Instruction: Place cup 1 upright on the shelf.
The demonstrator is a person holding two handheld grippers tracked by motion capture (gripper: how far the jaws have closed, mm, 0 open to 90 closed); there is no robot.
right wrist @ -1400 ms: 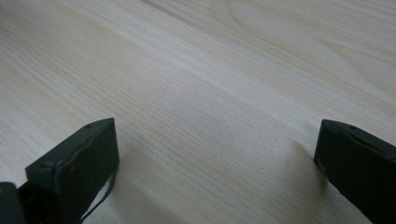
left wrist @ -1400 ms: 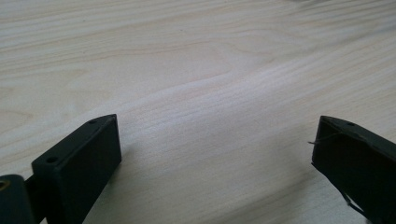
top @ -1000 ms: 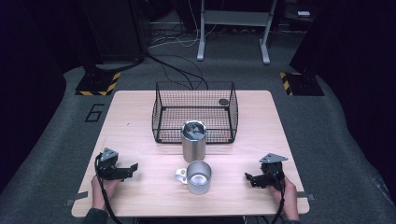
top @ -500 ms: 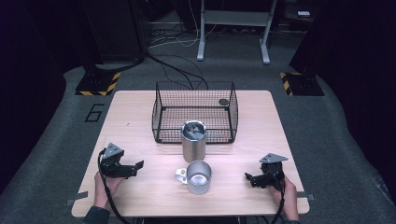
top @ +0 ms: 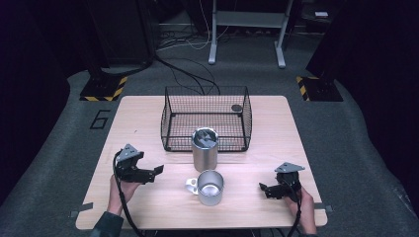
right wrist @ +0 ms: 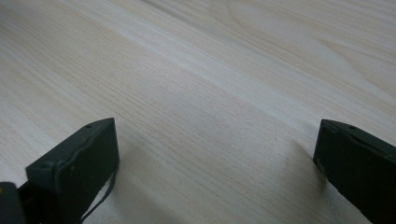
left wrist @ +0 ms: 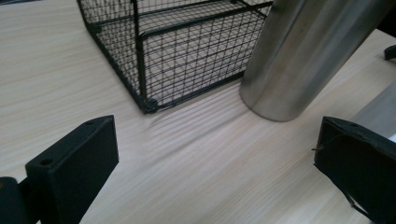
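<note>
A tall steel cylinder (top: 204,148) stands mid-table, just in front of a black wire basket (top: 206,118). A steel mug (top: 210,187) with a handle on its left sits nearer the front edge. My left gripper (top: 157,170) is open at the left, raised a little, its jaws pointing right toward the mug. In the left gripper view the steel cylinder (left wrist: 306,56) and the basket's corner (left wrist: 149,60) lie ahead between the wide-apart jaws. My right gripper (top: 264,188) is open at the front right, low over the bare wood, with nothing between its jaws.
A small dark round object (top: 236,107) lies inside the basket at its back right. The wooden table (top: 143,118) has bare room left and right of the basket. Beyond the table are floor cables (top: 188,76) and a stand's metal legs (top: 247,29).
My left gripper has moved to the right and slightly up, closer to the mug. The right gripper, the mug and the cylinder have stayed where they were.
</note>
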